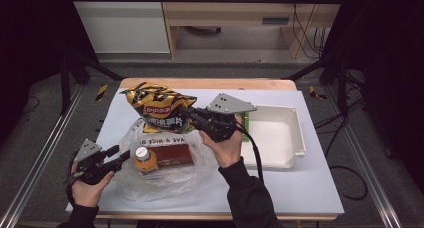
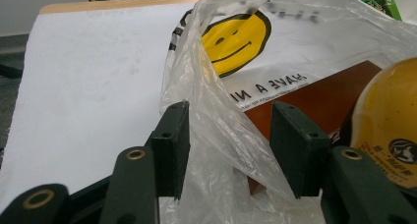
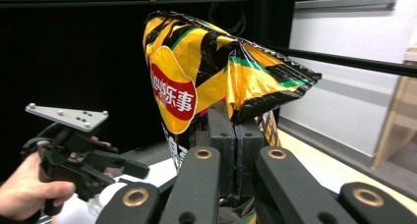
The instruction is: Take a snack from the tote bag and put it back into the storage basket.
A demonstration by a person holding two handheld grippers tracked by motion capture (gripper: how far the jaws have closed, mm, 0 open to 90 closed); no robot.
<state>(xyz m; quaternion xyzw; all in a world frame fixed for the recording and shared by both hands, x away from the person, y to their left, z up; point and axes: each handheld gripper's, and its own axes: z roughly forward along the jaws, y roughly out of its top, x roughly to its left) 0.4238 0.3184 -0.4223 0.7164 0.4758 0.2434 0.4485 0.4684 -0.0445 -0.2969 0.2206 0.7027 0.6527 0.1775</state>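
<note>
Clearly the right gripper (image 1: 192, 117) has its jaws pinched tight on the lower edge of the chip bag (image 1: 155, 105), which hangs in the air in the upper middle of the high view, above the plastic bag (image 1: 165, 175). The chip bag's long axis runs up and away to the left of that gripper, so it stands roughly upright over the clamp. Just right of it in the frame lies the white tray (image 1: 295, 133), which looks bare inside, and it seems the likely place to set the chip bag; the right hand is much the nearer to it.

At lower left, the left gripper (image 1: 120, 157) has its jaws about half open, with a fold of the plastic bag's rim loose between them (image 2: 216, 130). Inside that plastic bag lie a brown box (image 1: 170, 154) and an orange bottle (image 1: 145, 160), side by side.
</note>
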